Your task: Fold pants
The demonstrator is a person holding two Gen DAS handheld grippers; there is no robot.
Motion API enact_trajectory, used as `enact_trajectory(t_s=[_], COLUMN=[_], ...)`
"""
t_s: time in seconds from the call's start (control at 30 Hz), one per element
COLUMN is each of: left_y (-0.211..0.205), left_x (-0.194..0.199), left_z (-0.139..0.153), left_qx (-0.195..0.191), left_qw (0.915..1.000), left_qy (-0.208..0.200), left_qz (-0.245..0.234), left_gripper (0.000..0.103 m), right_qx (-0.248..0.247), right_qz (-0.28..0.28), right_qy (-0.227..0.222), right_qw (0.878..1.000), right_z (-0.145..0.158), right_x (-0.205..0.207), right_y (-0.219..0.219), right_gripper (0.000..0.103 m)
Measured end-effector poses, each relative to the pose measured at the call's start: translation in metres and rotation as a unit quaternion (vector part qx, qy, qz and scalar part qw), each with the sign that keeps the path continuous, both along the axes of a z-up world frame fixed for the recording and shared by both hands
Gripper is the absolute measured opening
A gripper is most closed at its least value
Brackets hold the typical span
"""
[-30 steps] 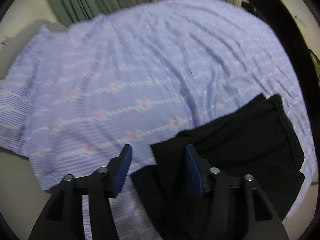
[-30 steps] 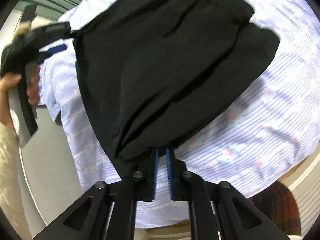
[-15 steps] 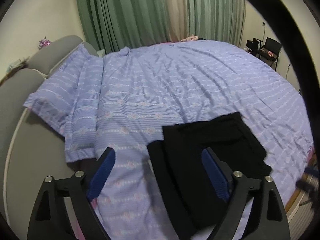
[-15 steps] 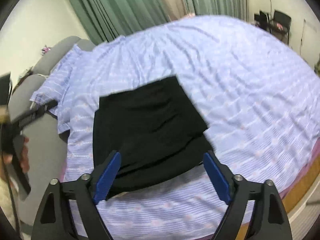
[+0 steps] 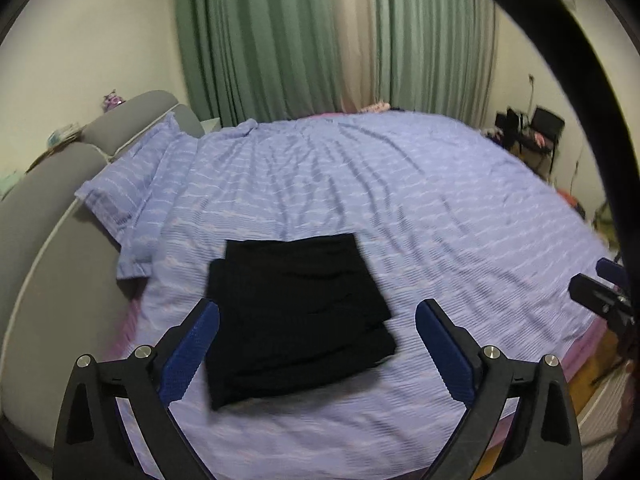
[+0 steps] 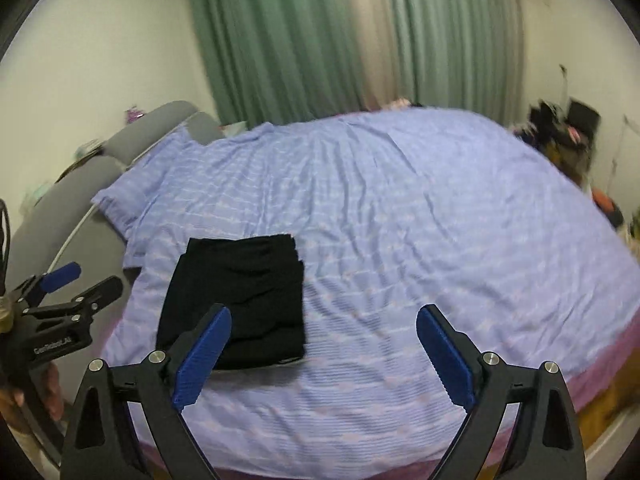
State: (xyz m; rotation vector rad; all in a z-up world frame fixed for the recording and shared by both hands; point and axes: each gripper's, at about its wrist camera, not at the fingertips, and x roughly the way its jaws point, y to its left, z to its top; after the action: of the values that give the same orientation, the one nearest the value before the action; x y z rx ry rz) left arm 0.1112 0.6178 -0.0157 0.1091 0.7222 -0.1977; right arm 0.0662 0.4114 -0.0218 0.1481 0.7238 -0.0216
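The black pants [image 5: 294,316] lie folded in a flat rectangular stack on the purple bedsheet [image 5: 420,200], near the bed's front left corner. They also show in the right wrist view [image 6: 236,300]. My left gripper [image 5: 318,320] is wide open and empty, held above and in front of the pants. My right gripper [image 6: 324,326] is wide open and empty, back from the bed, with the pants ahead to its left. The left gripper also shows at the left edge of the right wrist view [image 6: 68,292].
A grey padded headboard [image 5: 48,184] curves along the bed's left side, with a purple pillow [image 5: 132,184] against it. Green curtains [image 5: 280,40] hang behind the bed. A chair with clutter [image 5: 536,136] stands at the far right. The bed's front edge [image 6: 360,456] is close below.
Both grippers let go of the pants, opened wide and pulled back and up from the bed. The pants now lie folded on the sheet.
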Motion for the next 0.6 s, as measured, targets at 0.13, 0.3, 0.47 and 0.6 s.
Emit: enact_trajectory(t_s=[0.13, 0.3, 0.47, 0.6], left_y=[-0.049, -0.1, -0.129, -0.143], left_x=[-0.031, -0.055, -0.06, -0.062], left_z=[0.013, 0.024, 0.031, 0.032], left_qx=[-0.01, -0.001, -0.029, -0.033], left_qw=[0.9997, 0.9996, 0.9991, 0.9983], left_qy=[-0.017, -0.03, -0.017, -0.019], left_qz=[0.017, 0.002, -0.023, -0.044], left_gripper=[0.101, 0.103, 0.103, 0.103], right_qx=[-0.017, -0.006, 0.0, 0.009], right_qz=[0.039, 0.027, 0.006, -0.013], right_qy=[-0.015, -0.026, -0.032, -0.033], right_qw=[0.999, 0.999, 0.999, 0.999], right_z=[0.021, 0.034, 0.037, 0.037], right_x=[-0.022, -0.042, -0.058, -0.07], right_y=[-0.045, -0.09, -0.121, -0.142], right_gripper=[0.095, 0.095, 0.095, 0.095])
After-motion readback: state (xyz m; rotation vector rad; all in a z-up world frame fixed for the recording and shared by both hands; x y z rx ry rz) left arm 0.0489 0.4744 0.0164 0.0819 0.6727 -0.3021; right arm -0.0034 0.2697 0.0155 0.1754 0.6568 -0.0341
